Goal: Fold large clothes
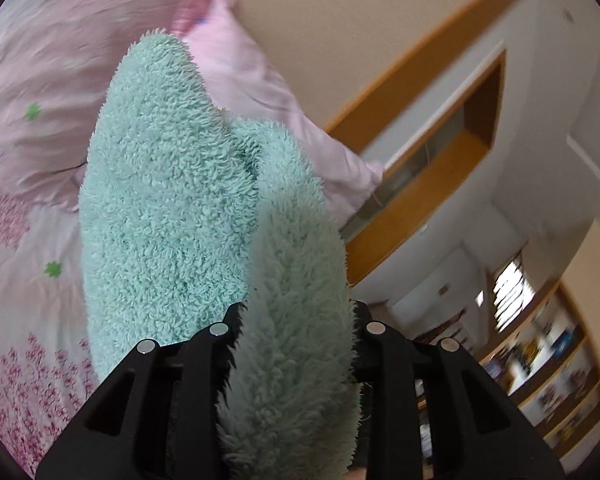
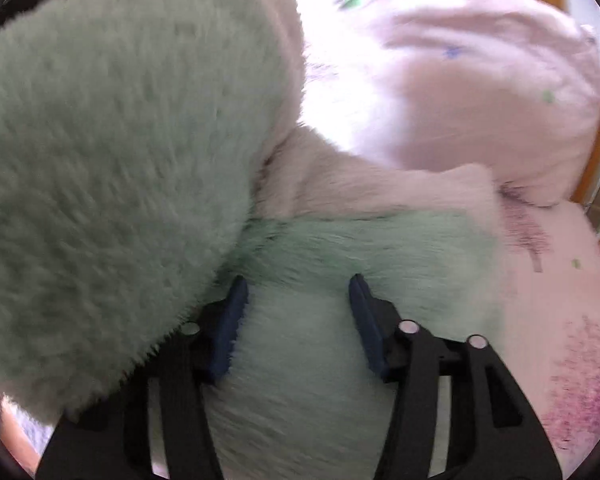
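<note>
A fluffy mint-green fleece garment (image 1: 172,200) fills the middle of the left wrist view and hangs in thick folds. My left gripper (image 1: 296,324) is shut on a fold of it; the fingertips are buried in the pile. In the right wrist view the same garment (image 2: 112,152) bulges at the left and spreads under the fingers, with a paler cream part (image 2: 360,184) behind. My right gripper (image 2: 298,292) stands open, its blue pads (image 2: 232,328) set wide apart over the fleece, with fabric lying between them.
A pink bedsheet with a blossom print (image 1: 24,380) lies below, also in the right wrist view (image 2: 560,340). A pink pillow (image 2: 480,92) lies at the bed's head. A wooden headboard (image 1: 420,200) and shelves (image 1: 548,368) stand to the right.
</note>
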`<state>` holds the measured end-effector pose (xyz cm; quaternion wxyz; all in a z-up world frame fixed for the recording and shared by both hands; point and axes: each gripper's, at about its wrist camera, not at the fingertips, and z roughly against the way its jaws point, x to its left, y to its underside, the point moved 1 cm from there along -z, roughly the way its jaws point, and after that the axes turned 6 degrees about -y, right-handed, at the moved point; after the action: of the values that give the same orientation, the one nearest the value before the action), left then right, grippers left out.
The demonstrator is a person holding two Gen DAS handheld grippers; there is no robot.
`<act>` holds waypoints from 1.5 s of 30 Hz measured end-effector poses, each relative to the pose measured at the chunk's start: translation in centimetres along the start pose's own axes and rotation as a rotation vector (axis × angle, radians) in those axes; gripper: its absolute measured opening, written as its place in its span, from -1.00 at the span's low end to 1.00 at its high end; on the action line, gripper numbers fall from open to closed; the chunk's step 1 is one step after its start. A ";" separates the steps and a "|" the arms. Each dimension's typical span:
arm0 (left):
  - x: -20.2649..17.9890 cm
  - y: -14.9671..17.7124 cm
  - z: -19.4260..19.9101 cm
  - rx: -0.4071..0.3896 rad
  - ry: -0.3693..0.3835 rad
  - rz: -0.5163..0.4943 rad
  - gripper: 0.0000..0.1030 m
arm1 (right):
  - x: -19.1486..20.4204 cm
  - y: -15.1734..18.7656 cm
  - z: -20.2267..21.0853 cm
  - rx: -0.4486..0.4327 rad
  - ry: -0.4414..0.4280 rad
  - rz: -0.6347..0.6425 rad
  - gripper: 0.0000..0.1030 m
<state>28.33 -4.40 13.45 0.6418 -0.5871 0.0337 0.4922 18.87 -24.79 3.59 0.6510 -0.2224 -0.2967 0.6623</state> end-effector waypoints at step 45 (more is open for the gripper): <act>-11.1 9.9 -0.6 0.099 -0.050 -0.614 0.26 | -14.5 -5.0 1.8 0.077 -0.373 -0.419 -0.64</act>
<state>16.34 -13.13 13.02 0.7889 -0.5256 -0.1372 0.2874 22.02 -39.54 6.97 0.7158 -0.0056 -0.4257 0.5535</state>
